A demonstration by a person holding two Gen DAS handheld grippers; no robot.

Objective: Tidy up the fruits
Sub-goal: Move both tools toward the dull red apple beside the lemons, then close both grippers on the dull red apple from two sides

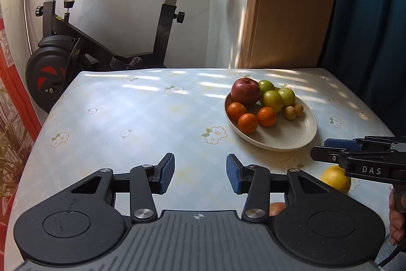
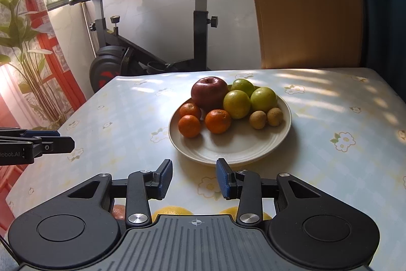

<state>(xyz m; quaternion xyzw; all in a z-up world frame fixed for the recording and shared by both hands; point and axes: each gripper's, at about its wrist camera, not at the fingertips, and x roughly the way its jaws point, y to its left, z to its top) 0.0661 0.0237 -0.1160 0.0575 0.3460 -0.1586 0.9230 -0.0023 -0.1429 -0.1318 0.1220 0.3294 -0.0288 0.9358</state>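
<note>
Here, two hand-held grippers hover above a flowered tablecloth [image 2: 330,169], both pointing toward a plate [image 2: 253,151] of sorted fruit. Nearest the person, loose fruit waits at the table's near edge: two yellow citrus fruits, one [image 2: 172,210] just under the right gripper [image 2: 194,180] and a second [image 2: 232,211] beside it on the right, with a reddish fruit [image 2: 118,211] to their left. From the left wrist view, one yellow fruit [image 1: 335,179] shows beneath the right tool, and the reddish fruit peeks out by the left gripper [image 1: 200,174].

Both pairs of fingers stand apart, holding nothing, only tablecloth between the blue pads [image 2: 166,179].

The loose fruit lies behind and below the fingertips, not ahead of them; any pick-up likely means drawing back and tipping down. The right hand seems nearer the yellow pair, the left nearer the reddish one.

Farther on, the plate sits directly ahead of the right gripper, and ahead-right of the left. It carries a red apple [image 2: 209,93], three green fruits, three mandarins [image 2: 218,121] and two small brown fruits [image 2: 266,117], its near half bare.
</note>
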